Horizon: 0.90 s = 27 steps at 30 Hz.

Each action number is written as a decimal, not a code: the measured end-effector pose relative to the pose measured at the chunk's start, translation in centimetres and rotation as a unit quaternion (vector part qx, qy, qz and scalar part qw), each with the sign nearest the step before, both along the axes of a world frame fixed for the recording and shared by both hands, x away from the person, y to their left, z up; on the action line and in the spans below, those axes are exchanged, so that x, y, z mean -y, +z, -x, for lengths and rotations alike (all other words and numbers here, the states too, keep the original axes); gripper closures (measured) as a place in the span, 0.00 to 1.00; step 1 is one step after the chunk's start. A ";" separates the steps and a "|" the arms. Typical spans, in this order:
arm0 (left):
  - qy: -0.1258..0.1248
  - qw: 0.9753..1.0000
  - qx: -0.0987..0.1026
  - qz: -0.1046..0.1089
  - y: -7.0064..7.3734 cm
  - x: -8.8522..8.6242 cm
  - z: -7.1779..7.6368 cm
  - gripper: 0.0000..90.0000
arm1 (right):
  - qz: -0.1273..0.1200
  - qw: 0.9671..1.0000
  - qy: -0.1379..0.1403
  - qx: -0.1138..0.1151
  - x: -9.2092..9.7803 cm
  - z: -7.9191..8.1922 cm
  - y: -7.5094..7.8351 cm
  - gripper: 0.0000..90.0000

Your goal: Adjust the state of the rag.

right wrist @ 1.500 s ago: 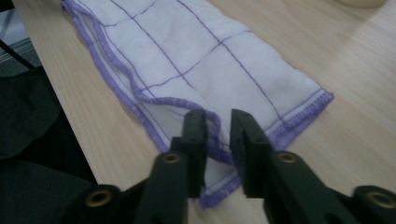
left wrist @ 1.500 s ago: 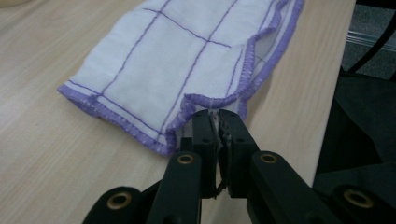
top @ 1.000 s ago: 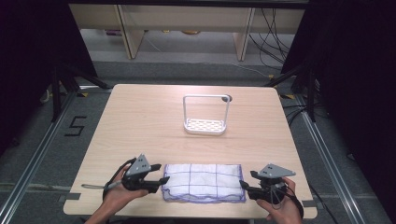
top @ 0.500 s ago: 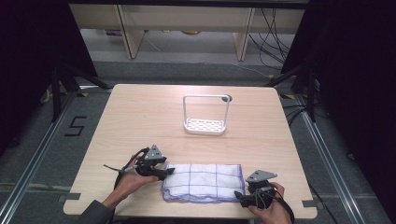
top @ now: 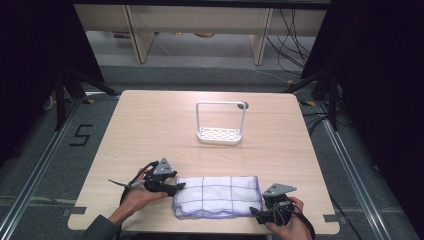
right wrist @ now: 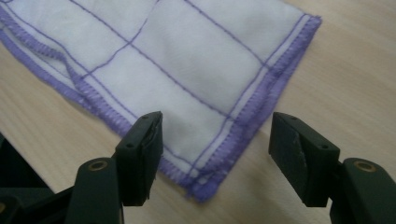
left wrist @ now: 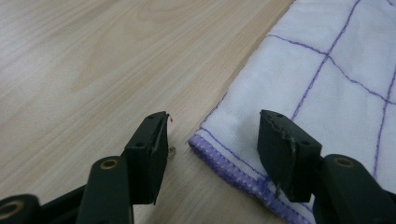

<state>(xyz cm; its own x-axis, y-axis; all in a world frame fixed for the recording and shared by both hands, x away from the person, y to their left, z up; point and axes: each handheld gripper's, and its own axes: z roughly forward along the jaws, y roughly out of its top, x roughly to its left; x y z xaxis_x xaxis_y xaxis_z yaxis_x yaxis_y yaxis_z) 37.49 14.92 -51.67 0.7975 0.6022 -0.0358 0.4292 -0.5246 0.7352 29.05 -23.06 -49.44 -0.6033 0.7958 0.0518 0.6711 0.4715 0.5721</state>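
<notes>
Here, each hand-held gripper, left point(left wrist: 212, 154) and right point(right wrist: 217, 156), stood spread at a corner of the cloth point(top: 217, 196); closing on both corners would likely come next.

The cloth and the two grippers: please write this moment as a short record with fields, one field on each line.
surface: light wooden table
cloth: white cloth with purple grid lines and purple stitched hem, folded, lying flat near the table's near edge
left gripper: open, at the cloth's left end, jaws either side of a corner
right gripper: open, at the cloth's near right corner, jaws either side of it
cloth held: no, neither gripper has closed on it
other object: white wire-frame rack, upright near the table's middle, apart from the cloth
</notes>
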 end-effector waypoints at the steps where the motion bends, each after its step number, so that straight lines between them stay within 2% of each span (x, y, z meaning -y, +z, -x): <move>1: 0.000 1.000 0.000 0.002 0.0 0.0 0.1 0.47 | 0.004 1.000 -0.003 -0.003 -0.1 0.1 -0.2 0.42; 2: 0.000 1.000 0.001 -0.001 0.0 -0.1 0.1 0.48 | 0.006 1.000 -0.006 -0.011 -0.1 0.1 -0.2 0.43; 4: 0.001 1.000 0.000 0.012 -0.1 0.0 0.2 0.50 | 0.006 1.000 -0.005 -0.004 -0.1 0.1 -0.3 0.43; 6: -0.004 1.000 -0.006 0.009 -0.1 -0.1 0.4 0.57 | -0.001 1.000 -0.010 -0.003 -0.1 0.2 -0.3 0.48; 9: -0.014 1.000 -0.012 0.004 0.1 0.0 0.7 0.67 | -0.008 1.000 -0.010 0.012 -0.1 0.2 -0.5 0.55; 10: -0.020 1.000 -0.006 0.003 0.1 0.0 0.8 0.71 | -0.004 1.000 -0.001 0.011 0.0 0.2 -0.4 0.59; 11: -0.024 1.000 -0.002 0.002 0.1 0.0 0.9 0.74 | -0.009 1.000 -0.004 0.010 0.0 0.2 -0.4 0.63; 12: -0.027 1.000 0.007 -0.003 0.1 0.1 1.1 0.77 | -0.008 1.000 0.004 0.018 0.2 0.0 -0.4 0.69; 13: -0.035 0.999 0.018 -0.012 0.2 0.2 1.4 0.80 | -0.021 1.000 0.000 0.017 0.1 0.0 -0.5 0.75; 15: -0.043 0.999 0.023 -0.021 0.3 0.3 2.0 0.85 | -0.022 0.999 0.016 0.021 0.3 -0.2 -0.5 0.84; 16: -0.046 0.999 0.021 -0.017 0.3 0.2 2.3 0.86 | -0.025 0.999 0.018 0.026 0.3 -0.3 -0.6 0.86; 17: -0.037 0.999 0.014 -0.006 0.1 0.0 2.6 0.86 | -0.020 0.999 0.023 0.025 0.5 -0.6 -0.5 0.88; 18: -0.033 0.999 0.009 0.002 0.0 -0.3 2.9 0.86 | -0.028 0.999 0.023 0.027 0.5 -1.1 -0.6 0.89; 19: -0.030 0.999 0.007 0.007 0.0 -0.4 3.1 0.87 | -0.031 0.999 0.025 0.018 0.5 -1.5 -0.5 0.90; 20: -0.028 1.000 0.013 0.005 0.0 -0.6 3.3 0.87 | -0.027 0.999 0.030 0.020 0.6 -2.0 -0.4 0.91; 21: -0.030 0.999 0.014 0.001 0.1 -0.8 3.8 0.87 | -0.035 0.999 0.025 0.018 0.5 -2.5 -0.3 0.91; 22: -0.026 1.000 0.014 0.002 0.1 -0.9 4.1 0.87 | -0.033 0.999 0.035 0.024 0.4 -3.4 -0.3 0.91; 23: -0.024 1.000 0.014 -0.002 0.1 -1.1 4.6 0.87 | -0.031 0.999 0.034 0.020 0.2 -3.9 -0.3 0.92; 25: -0.028 1.000 0.012 0.006 0.1 -1.2 5.3 0.87 | -0.023 0.999 0.041 0.017 -0.3 -5.3 -0.1 0.92; 26: -0.031 0.999 0.014 -0.001 0.2 -1.4 5.8 0.87 | -0.022 0.999 0.041 0.019 -0.5 -5.9 -0.1 0.92; 27: -0.031 0.999 0.013 0.006 0.2 -1.4 6.2 0.87 | -0.020 0.999 0.037 0.011 -0.9 -6.7 0.0 0.92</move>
<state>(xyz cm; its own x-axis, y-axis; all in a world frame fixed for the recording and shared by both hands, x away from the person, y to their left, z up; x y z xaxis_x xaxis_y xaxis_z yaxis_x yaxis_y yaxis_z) 31.25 16.34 -51.47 0.8336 0.5519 -0.0224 0.3777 -0.5398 0.7523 35.76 -22.17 -49.40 -0.6618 0.7465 0.0692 0.6223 0.4956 0.6059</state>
